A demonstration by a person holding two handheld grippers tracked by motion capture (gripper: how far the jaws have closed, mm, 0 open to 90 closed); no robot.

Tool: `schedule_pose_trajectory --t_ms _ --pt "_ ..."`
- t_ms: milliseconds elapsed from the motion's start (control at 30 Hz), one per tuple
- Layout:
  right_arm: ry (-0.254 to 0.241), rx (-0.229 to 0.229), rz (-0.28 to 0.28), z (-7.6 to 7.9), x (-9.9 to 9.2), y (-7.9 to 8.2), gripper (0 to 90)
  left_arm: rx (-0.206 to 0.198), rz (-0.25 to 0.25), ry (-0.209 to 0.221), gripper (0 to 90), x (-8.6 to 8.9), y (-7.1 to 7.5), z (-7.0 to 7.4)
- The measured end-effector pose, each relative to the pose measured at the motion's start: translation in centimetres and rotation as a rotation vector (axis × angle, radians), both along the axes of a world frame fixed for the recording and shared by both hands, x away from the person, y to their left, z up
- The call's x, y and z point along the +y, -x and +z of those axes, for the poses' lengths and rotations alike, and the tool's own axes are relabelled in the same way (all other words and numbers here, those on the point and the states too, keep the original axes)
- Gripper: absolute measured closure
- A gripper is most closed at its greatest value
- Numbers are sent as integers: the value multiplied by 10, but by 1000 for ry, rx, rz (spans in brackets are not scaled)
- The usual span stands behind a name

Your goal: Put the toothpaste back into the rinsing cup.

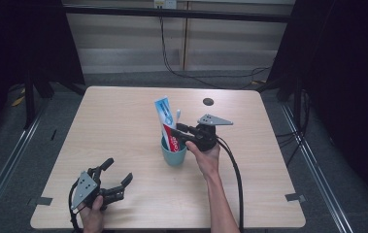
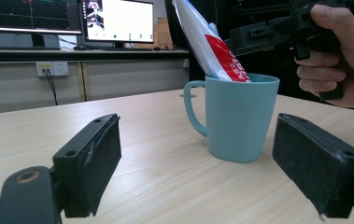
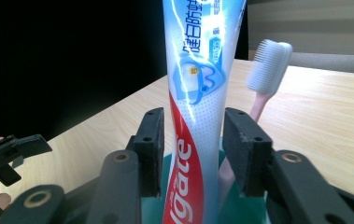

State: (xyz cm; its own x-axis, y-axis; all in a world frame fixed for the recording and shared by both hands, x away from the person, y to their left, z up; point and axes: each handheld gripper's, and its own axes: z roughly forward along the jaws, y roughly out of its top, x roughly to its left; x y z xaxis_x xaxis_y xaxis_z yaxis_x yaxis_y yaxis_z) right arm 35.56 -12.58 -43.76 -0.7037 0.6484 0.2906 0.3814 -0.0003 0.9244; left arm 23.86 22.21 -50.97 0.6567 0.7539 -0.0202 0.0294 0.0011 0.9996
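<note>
From high view: teal mug [image 1: 174, 154] near table [image 1: 123, 121] centre, toothpaste tube [image 1: 167, 125] and toothbrush [image 1: 177, 115] upright inside. Right gripper [image 1: 180, 132] at mug's right side, jaws closed on tube's lower part above rim; hand [image 1: 208, 158] behind it. Left gripper [image 1: 118, 175] near front-left edge, jaws spread, well apart from mug. From left gripper view: pads [image 2: 93, 163] wide apart, nothing between; mug [image 2: 236, 119] ahead w/ handle to left, tube [image 2: 214, 44] leaning from it. From right gripper view: both pads [image 3: 150, 147] pressed vs. tube [image 3: 198, 93]; pink toothbrush [image 3: 267, 74] just behind, bristles up.
</note>
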Motion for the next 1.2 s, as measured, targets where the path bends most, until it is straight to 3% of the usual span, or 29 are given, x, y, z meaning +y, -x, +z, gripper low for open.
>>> schedule_pose_trajectory --t_ms 767,1200 --pt "0 -1 -38 12 -20 11 473 0 0 -1 155 0 0 0" --pt "13 -1 -101 10 -40 21 390 0 1 -1 155 0 0 0"
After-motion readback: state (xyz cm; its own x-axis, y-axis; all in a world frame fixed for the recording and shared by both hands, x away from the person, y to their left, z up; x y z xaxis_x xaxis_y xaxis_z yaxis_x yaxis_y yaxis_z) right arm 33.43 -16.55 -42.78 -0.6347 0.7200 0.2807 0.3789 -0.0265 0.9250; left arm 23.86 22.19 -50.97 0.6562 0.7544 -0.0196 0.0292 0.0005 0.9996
